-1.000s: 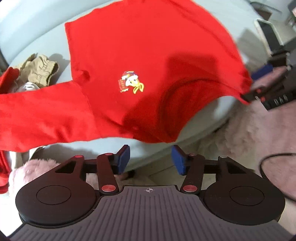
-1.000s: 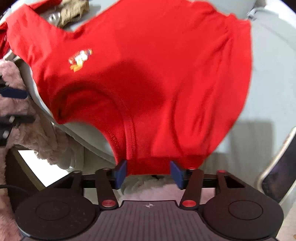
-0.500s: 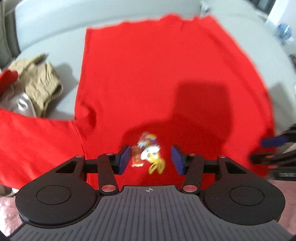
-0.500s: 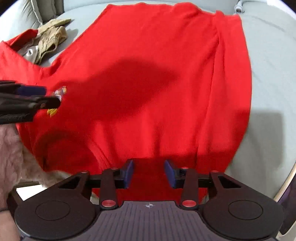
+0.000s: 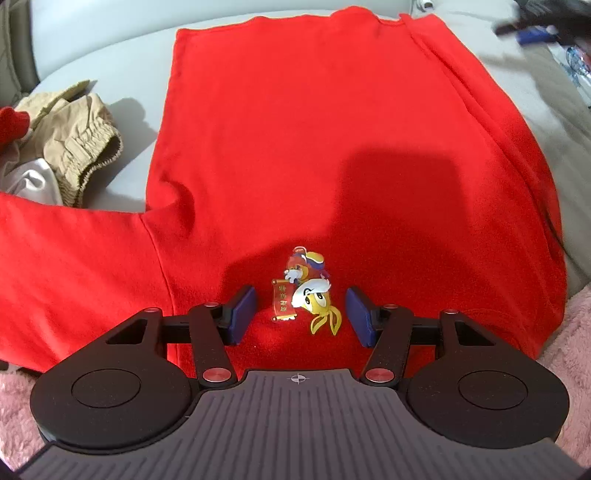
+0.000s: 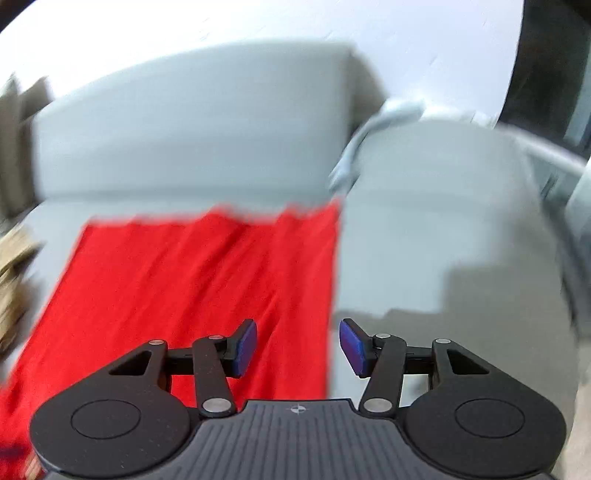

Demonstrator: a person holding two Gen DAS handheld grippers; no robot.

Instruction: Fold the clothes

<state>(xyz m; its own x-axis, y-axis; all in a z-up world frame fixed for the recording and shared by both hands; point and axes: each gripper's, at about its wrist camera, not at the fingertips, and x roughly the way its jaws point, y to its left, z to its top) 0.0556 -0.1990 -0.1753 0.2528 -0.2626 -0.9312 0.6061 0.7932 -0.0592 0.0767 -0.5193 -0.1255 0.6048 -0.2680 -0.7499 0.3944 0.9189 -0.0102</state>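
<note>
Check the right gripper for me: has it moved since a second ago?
Yes. The right gripper let go of the red shirt and swung toward its far edge by the grey sofa back; its jaws, just reopening, hold nothing.

Pale grey sofa [image 5: 110, 40] with seat cushion and upright back cushion [image 6: 192, 122], pink fluffy rug [image 5: 576, 332] along the sofa's front edge, white wall [image 6: 258, 22] behind, dark window frame [image 6: 539, 55] at right
</note>
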